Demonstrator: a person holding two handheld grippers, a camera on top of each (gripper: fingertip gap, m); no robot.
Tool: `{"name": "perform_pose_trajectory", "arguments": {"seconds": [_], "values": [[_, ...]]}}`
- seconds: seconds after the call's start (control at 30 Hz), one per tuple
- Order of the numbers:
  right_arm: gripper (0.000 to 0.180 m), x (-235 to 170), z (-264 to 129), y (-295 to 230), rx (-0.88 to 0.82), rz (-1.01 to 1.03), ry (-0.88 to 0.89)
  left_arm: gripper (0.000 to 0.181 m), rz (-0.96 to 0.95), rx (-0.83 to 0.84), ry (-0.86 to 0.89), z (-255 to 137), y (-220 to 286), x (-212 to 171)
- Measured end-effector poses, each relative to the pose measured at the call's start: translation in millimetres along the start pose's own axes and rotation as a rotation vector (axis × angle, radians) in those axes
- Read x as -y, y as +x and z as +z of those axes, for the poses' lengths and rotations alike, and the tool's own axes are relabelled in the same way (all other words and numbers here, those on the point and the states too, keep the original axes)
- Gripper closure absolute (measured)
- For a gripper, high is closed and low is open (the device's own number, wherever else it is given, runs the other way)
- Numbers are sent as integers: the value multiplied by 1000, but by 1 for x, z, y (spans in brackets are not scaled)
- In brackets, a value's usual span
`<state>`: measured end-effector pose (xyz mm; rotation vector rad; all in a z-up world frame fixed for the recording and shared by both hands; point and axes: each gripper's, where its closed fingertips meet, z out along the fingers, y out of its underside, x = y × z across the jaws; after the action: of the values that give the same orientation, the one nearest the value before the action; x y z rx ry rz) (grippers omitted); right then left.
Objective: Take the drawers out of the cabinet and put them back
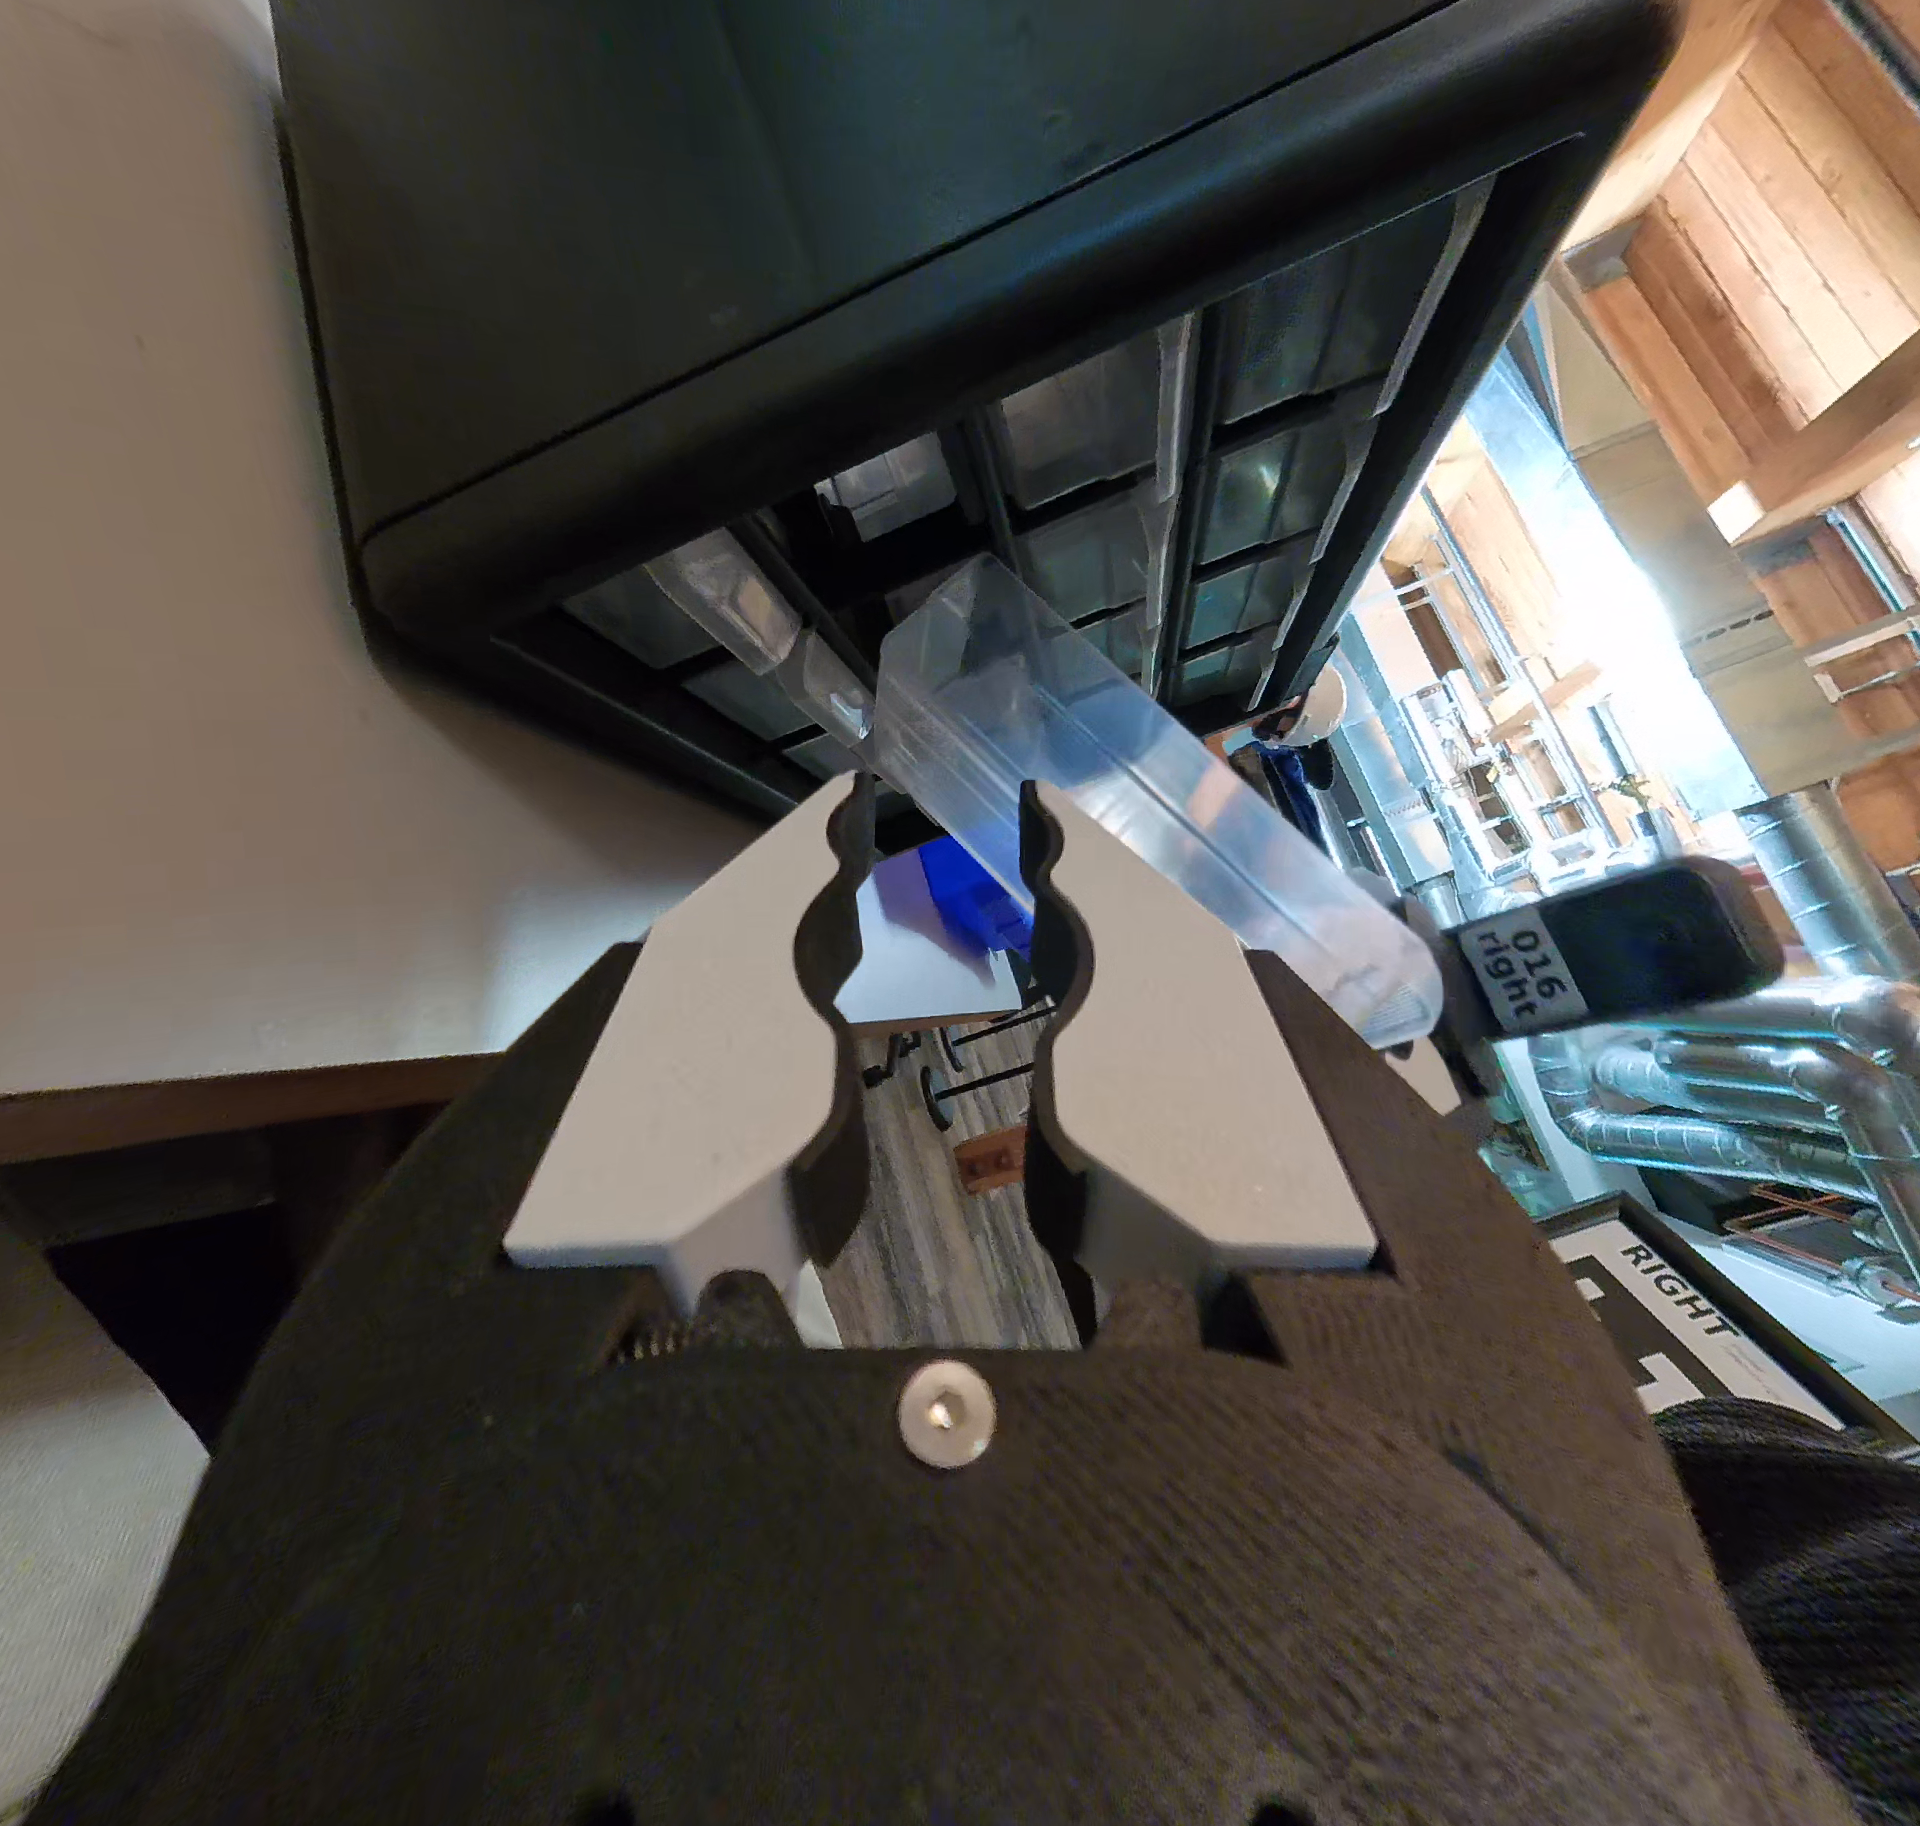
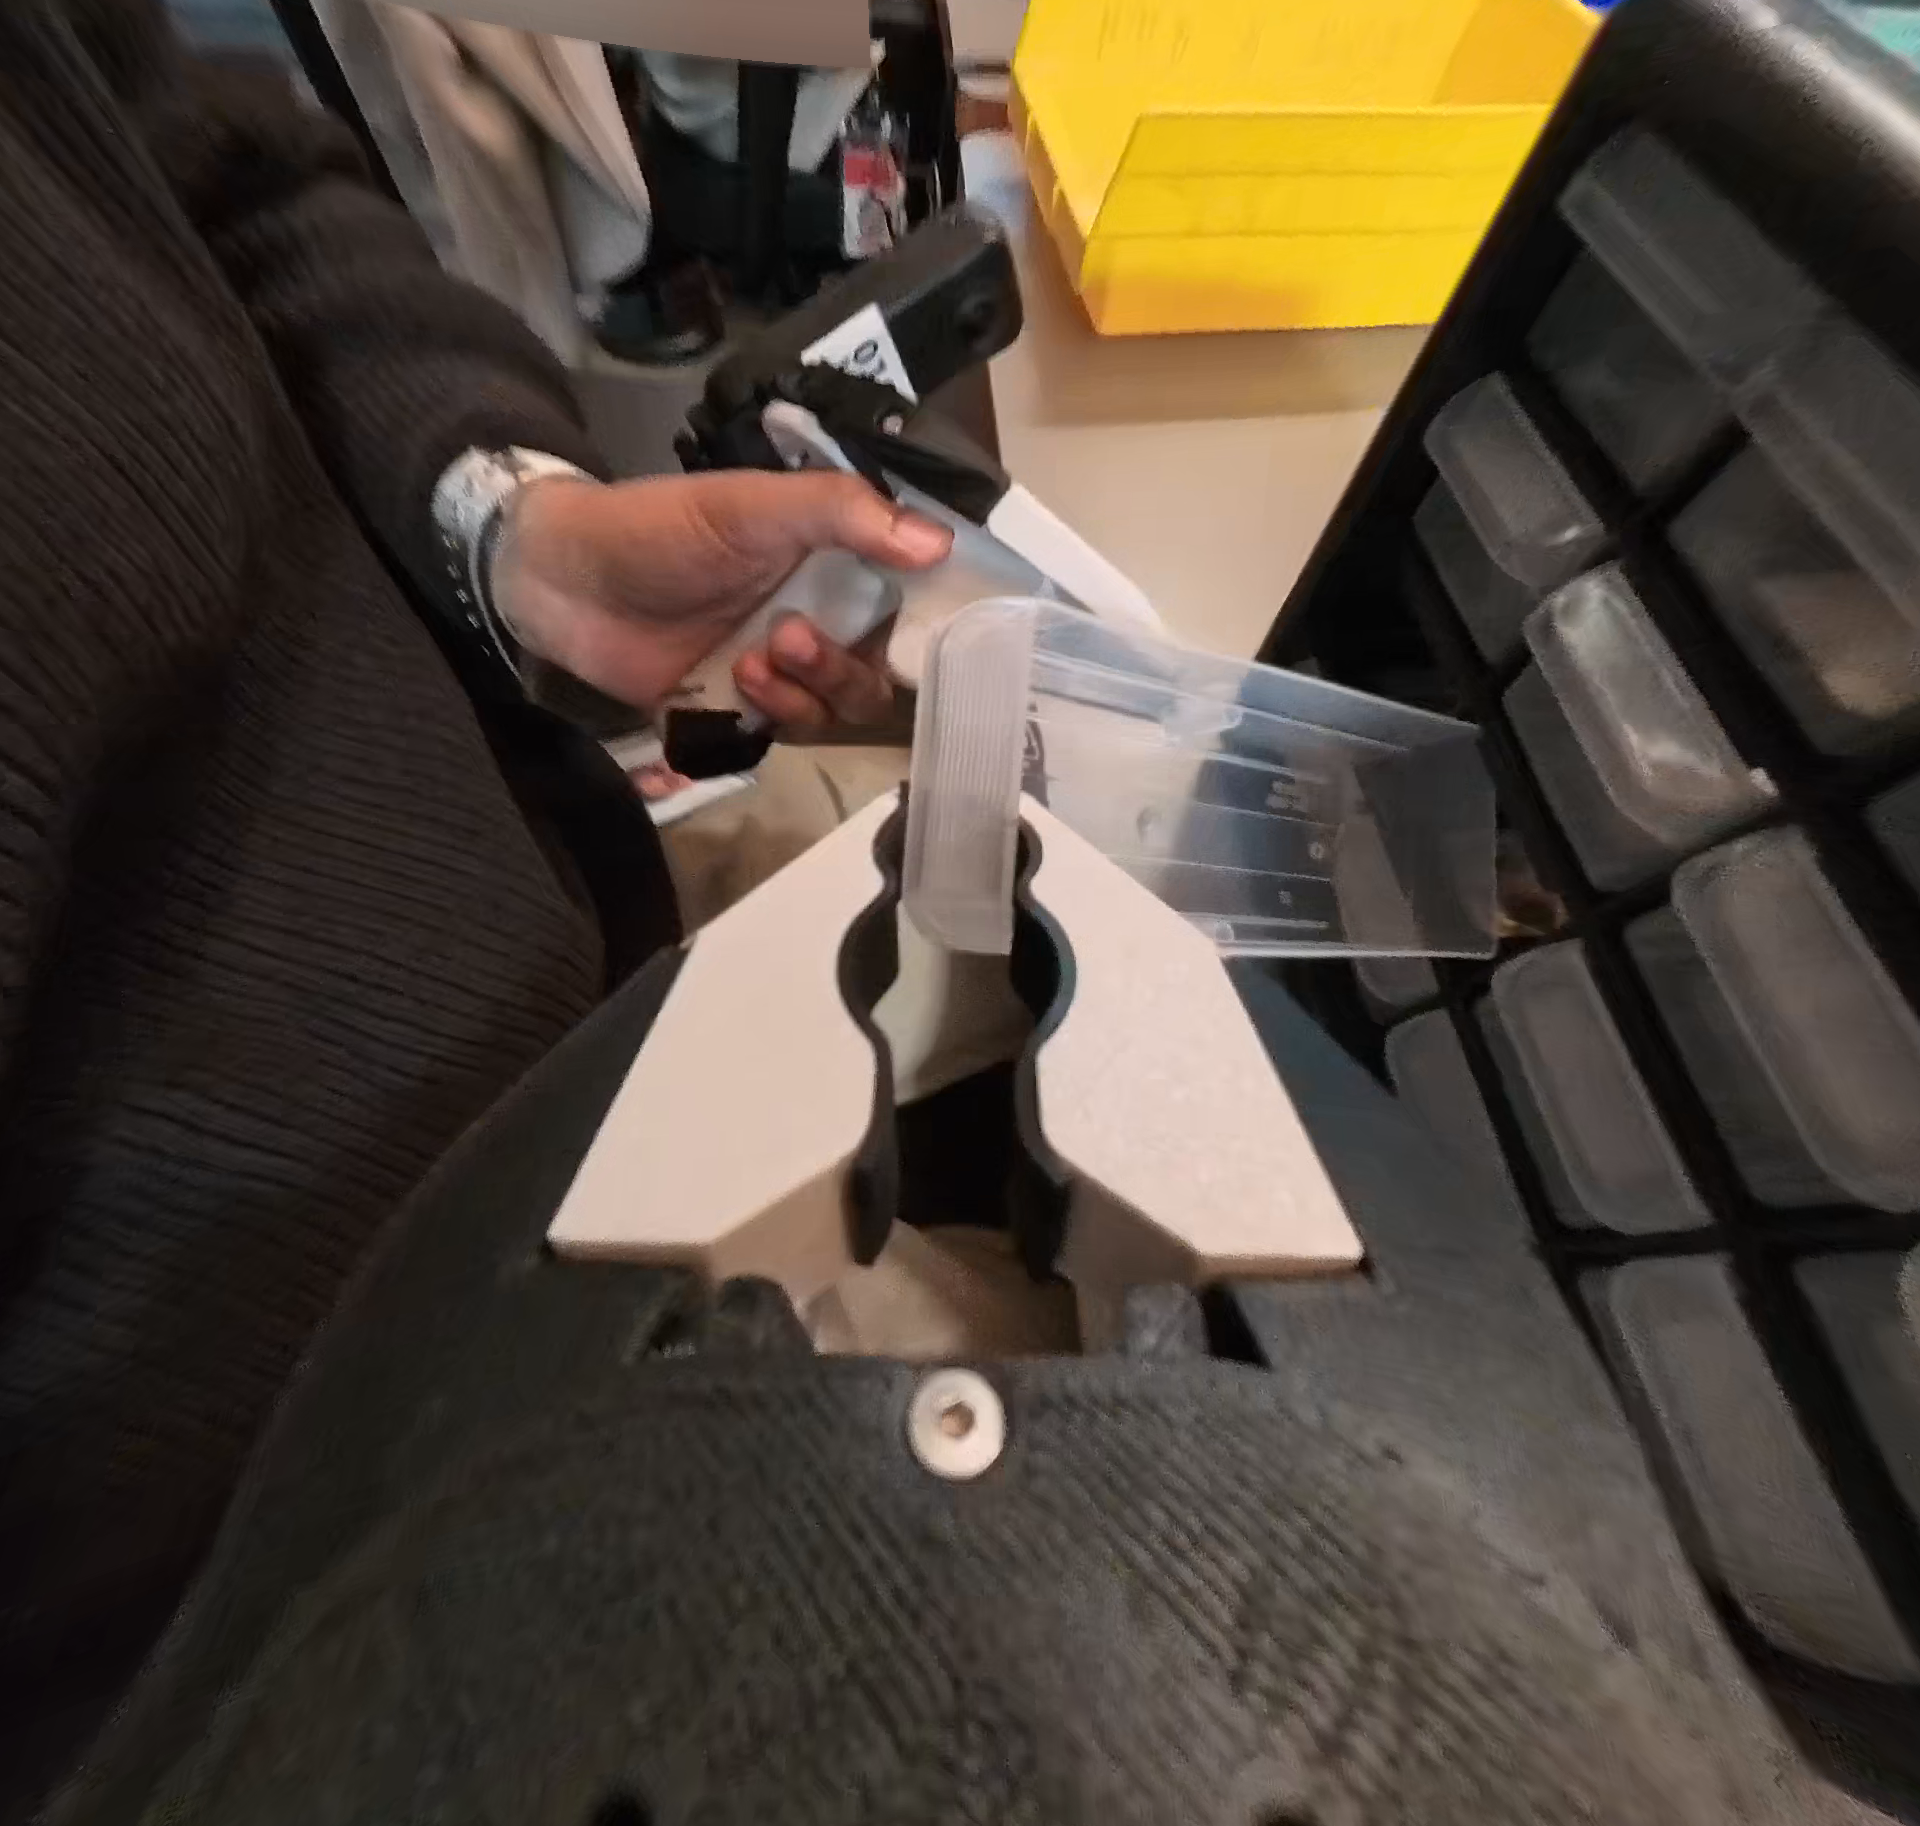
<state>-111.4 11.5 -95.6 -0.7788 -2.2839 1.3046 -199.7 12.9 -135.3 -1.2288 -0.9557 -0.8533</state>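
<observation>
At frame centre, right claw (image 2: 956, 877): clamped on clear drawer (image 2: 1247, 800) handle, tilted toward cabinet (image 2: 1714, 633).
Left claw (image 1: 940, 820): open, empty.

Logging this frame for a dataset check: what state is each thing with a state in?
Clear plastic drawer: out of the cabinet, tilted, held by its front tab.
Black drawer cabinet: one slot empty, other drawers in.
Right gripper: shut on the drawer's tab.
Left gripper: slightly open, holding nothing.
Yellow plastic bin: empty as far as visible.
</observation>
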Motion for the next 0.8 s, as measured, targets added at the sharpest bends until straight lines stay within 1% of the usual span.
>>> {"name": "perform_pose_trajectory", "arguments": {"seconds": [0.1, 0.17, 0.27, 0.37, 0.43, 0.5, 0.57, 0.6, 0.67, 0.73, 0.8], "values": [[165, 9, -7, 1, 65, 116, 95, 155, -8, 3, -4, 0, -1, -1], [165, 20, -14, -2, 150, 201, 191, 155, -10, 3, -11, 1, -1, -2], [166, 37, -29, -7, 260, 269, 343, 156, 0, 2, -22, 2, 0, -5], [166, 51, -52, -15, 324, 255, 414, 156, 16, 3, -19, 2, 1, -4], [166, 63, -75, -24, 361, 190, 450, 156, 29, 5, -18, 2, 2, -3], [166, 77, -102, -27, 342, 114, 487, 156, 45, 4, -22, 3, 3, -4], [165, 91, -132, -19, 248, 49, 539, 157, 66, 1, -35, 4, 6, -7], [166, 98, -149, -9, 168, 22, 569, 157, 78, -1, -38, 5, 7, -9], [166, 101, -183, 21, -53, -22, 608, 157, 111, -4, -42, 5, 11, -10], [166, 87, -219, 64, -322, -25, 599, 156, 149, -8, -44, 5, 15, -10], [166, 53, -249, 107, -531, 19, 531, 157, 188, -11, -45, 5, 19, -10]]}}
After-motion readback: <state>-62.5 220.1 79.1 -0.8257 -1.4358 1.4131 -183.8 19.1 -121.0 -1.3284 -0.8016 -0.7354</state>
